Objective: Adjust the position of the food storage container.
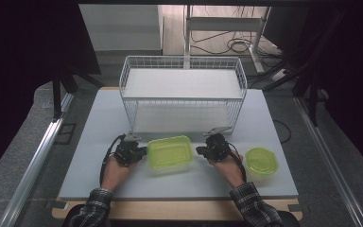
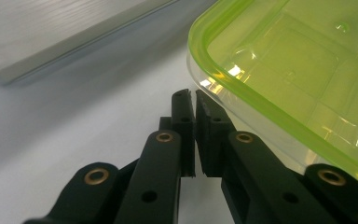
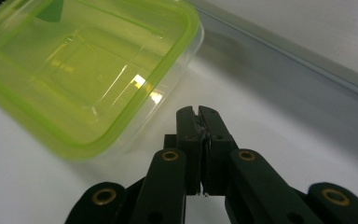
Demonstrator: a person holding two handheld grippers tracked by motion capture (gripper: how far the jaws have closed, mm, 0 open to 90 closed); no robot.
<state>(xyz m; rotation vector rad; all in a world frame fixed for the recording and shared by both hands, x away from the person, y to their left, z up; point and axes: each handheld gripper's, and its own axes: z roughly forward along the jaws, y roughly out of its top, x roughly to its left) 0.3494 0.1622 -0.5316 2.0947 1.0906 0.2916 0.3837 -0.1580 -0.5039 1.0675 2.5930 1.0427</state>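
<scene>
Grippers sit either side of the rectangular green-lidded container (image 1: 170, 152) in high view: left gripper (image 1: 142, 151) at its left edge, right gripper (image 1: 201, 151) at its right, wire basket (image 1: 183, 92) just behind it. Left gripper view: jaws nearly closed w/ nothing between, container rim beside them. Right gripper view: jaws pressed together, empty, container just to their left.
</scene>
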